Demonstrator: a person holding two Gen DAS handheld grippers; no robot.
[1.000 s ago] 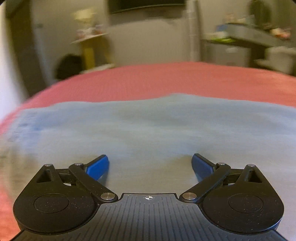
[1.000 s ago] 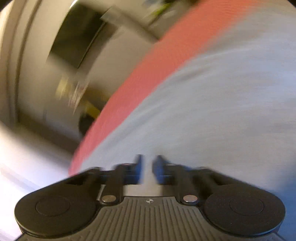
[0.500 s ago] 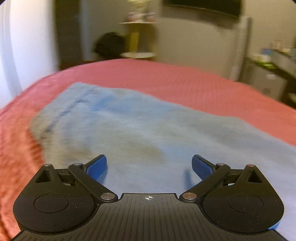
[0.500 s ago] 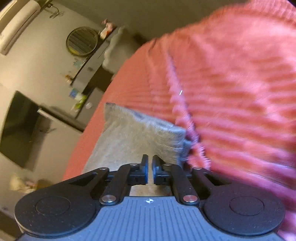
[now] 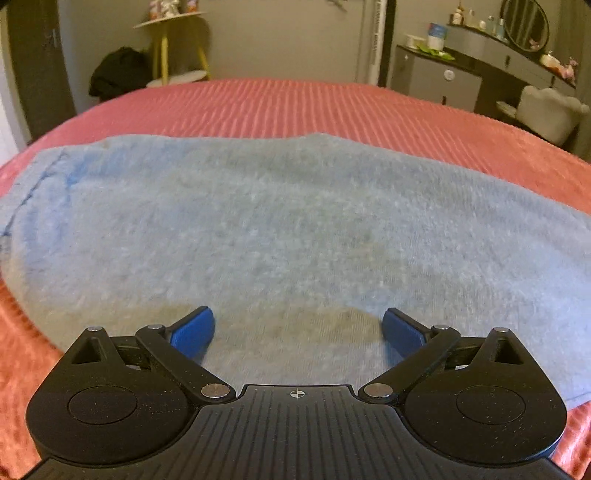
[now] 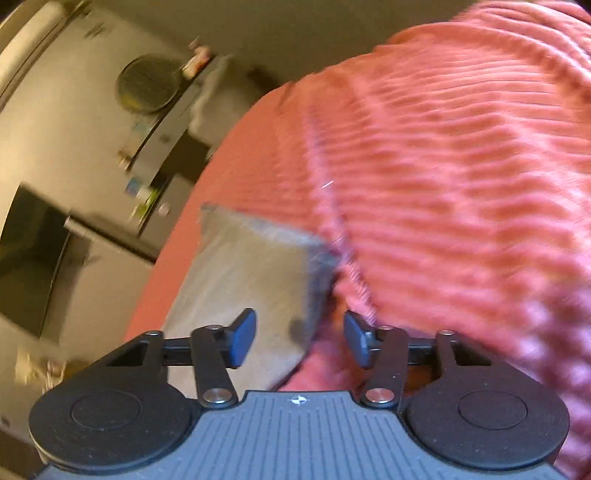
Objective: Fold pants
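While my left gripper (image 5: 298, 328) hovers low over the pants (image 5: 295, 229), its blue fingers (image 5: 194, 332) stand spread wide with nothing between them but the grey-blue cloth underneath; whether the tips touch the fabric I cannot tell. My right gripper (image 6: 299, 334) is parted too, less widely, and grips nothing: the pants (image 6: 251, 273) end in a corner that lies between its fingers (image 6: 243, 332), pinched by neither. From my left, the pants lie flat across the pink ribbed bedspread (image 5: 295, 107), a stitched seam running down their left end. From my right, which is tilted and blurred, that end of the pants rests on the same bedspread (image 6: 461, 184), bare cover lying to its right. Beyond the bed stand a yellow-legged side table (image 5: 173, 44), a dark bag (image 5: 118, 74) beside it, and a grey dresser (image 5: 443, 77) with a round mirror (image 5: 524, 22).
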